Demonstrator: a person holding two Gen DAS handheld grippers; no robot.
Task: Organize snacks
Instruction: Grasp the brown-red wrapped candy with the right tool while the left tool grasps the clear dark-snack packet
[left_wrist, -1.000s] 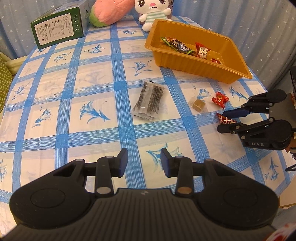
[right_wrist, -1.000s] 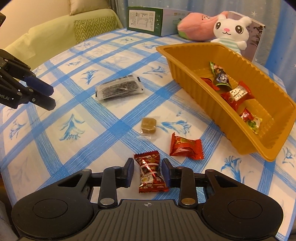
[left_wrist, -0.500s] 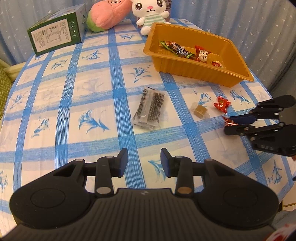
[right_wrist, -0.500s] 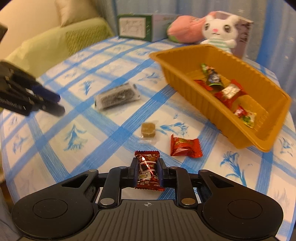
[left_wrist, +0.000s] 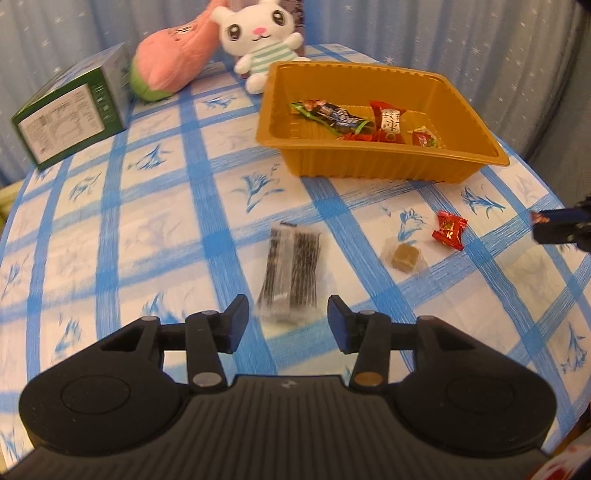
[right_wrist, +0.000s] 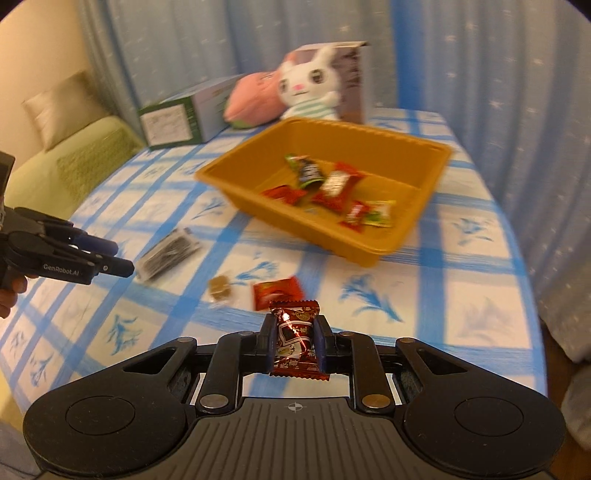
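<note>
While pinched by right gripper (right_wrist: 298, 341), dark red candy (right_wrist: 297, 341) stands upright, long axis vertical

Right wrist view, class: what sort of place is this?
Probably a home living room: a sofa with a cushion, a plush rabbit and a tablecloth-covered table before curtains.

White bunny plush (left_wrist: 263, 42), pink plush (left_wrist: 171, 61), green box (left_wrist: 74, 110) at the table's far edge.
</note>
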